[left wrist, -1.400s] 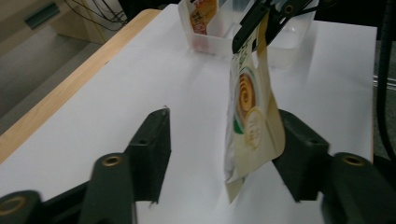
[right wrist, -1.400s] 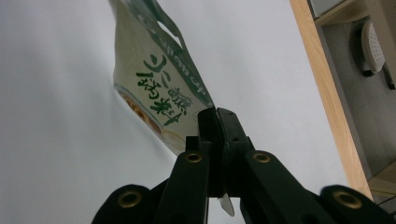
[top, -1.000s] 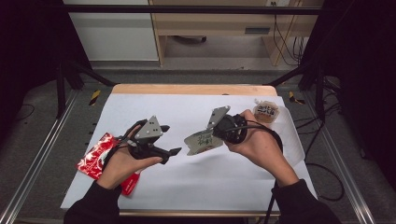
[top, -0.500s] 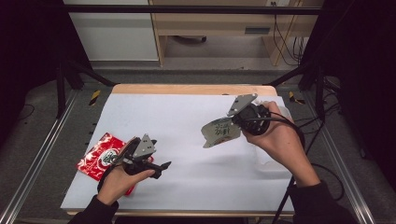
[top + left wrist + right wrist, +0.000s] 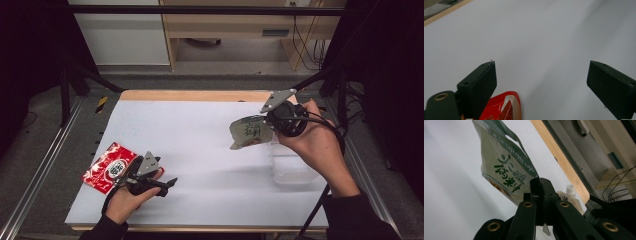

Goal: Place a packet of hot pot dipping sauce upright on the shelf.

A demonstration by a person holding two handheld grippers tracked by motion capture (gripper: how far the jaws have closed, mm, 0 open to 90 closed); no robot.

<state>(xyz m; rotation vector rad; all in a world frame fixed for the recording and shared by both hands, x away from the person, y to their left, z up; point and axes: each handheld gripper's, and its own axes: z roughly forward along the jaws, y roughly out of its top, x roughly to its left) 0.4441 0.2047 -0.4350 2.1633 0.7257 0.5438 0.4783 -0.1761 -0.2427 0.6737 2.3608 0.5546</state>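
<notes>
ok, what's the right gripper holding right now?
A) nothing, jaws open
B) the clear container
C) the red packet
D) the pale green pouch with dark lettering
D: in the high view the right gripper holds the pale green pouch up off the table, and in the right gripper view its jaws are pinched shut on the pouch's lower edge.

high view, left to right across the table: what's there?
Red packet → left gripper, jaws open over bare table → green-printed pouch → right gripper, shut on the pouch → clear container on the table's right side.
</notes>
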